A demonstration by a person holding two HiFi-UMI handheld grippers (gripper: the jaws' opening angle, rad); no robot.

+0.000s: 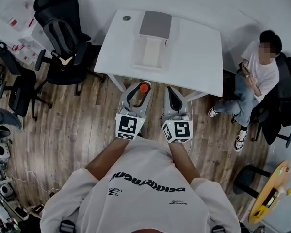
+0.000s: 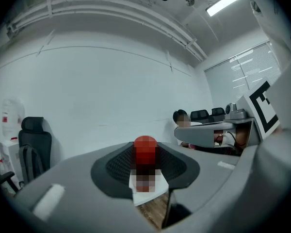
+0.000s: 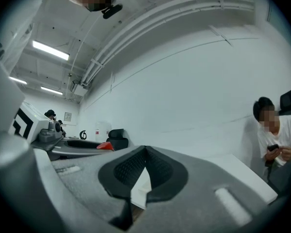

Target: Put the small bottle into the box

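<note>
A small bottle with a red cap [image 1: 144, 88] stands upright between the jaws of my left gripper [image 1: 137, 92], which is shut on it just in front of the white table [image 1: 199, 47]. In the left gripper view the red-capped bottle [image 2: 145, 154] fills the gap between the dark pads [image 2: 117, 166]. The white box [image 1: 150, 52] sits on the table beyond, its grey lid [image 1: 155, 23] raised at the far side. My right gripper [image 1: 172, 95] hovers beside the left one; its jaws meet with nothing between them, as the right gripper [image 3: 144, 155] view shows.
Black office chairs [image 1: 63, 38] stand left of the table. A person [image 1: 254, 76] sits on a chair at the right. A small dark round object [image 1: 126, 18] lies at the table's far left corner. A yellow round table [image 1: 271, 191] is at the lower right.
</note>
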